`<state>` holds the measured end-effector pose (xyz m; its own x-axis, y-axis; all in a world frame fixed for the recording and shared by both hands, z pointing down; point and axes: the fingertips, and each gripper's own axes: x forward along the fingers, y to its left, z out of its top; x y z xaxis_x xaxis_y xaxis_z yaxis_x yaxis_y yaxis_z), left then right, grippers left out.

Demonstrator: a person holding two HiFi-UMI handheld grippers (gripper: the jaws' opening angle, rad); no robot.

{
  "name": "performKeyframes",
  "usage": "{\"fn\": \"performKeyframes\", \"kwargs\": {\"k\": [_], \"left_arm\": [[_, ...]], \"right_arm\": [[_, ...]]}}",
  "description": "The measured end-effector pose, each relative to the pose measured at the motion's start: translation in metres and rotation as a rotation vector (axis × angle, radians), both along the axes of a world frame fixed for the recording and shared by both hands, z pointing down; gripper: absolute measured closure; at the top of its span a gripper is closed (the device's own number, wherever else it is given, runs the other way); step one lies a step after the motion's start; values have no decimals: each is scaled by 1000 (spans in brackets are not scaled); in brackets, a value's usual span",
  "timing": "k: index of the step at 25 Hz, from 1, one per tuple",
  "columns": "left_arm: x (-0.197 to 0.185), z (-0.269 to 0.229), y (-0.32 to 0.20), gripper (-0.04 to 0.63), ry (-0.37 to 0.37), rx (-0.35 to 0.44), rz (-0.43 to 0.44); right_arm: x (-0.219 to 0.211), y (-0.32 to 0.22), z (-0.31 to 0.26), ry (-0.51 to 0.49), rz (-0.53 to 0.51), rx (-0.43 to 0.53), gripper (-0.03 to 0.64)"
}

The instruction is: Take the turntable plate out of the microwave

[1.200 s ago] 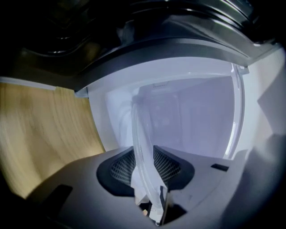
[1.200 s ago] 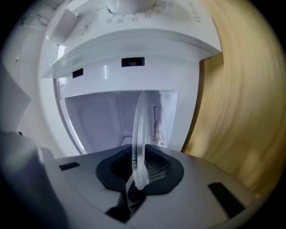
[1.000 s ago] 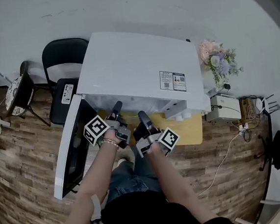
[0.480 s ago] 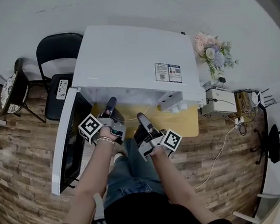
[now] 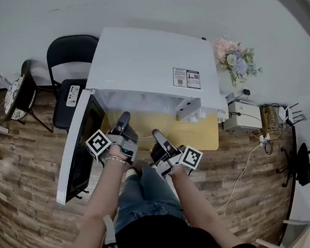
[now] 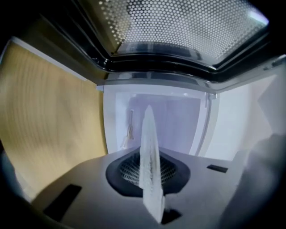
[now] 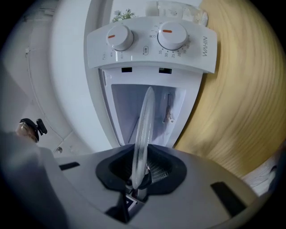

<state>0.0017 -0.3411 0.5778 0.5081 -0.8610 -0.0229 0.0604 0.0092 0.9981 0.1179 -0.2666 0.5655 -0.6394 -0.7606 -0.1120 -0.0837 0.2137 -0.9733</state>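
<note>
Both tools clamped: my left tool (image 5: pixel 123 122) and right tool (image 5: pixel 158 137) each pinch the rim of the glass turntable plate (image 7: pixel 144 129), held between them before the open microwave (image 5: pixel 149 61), over the yellow tabletop (image 5: pixel 202 135).

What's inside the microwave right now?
Only pale walls show in the microwave behind the glass plate, clamped edge-on by left gripper and right gripper. Plate and gripper bodies cover the rest.

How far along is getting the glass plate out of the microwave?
Done: the door of the microwave stands open. In hand: the left gripper, jaws just closed, and the right gripper both pinch the turntable plate by its rim at the opening. Left: draw it clear.
</note>
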Motion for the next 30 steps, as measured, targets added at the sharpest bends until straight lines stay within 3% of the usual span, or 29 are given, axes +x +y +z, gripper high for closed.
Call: {"fn": "performKeyframes", "kwargs": {"k": [5,17,30], "left_arm": [[7,-7,25,563,-43,27,37],[19,-38,96,563,-51,72,18],[35,-78,143,563,-115,180,27]], "right_arm": [[15,0,-2,69,-15,-9,555],[41,32,-34,124,-52,55,555],[41,67,-71,315,-155,171,535]]}}
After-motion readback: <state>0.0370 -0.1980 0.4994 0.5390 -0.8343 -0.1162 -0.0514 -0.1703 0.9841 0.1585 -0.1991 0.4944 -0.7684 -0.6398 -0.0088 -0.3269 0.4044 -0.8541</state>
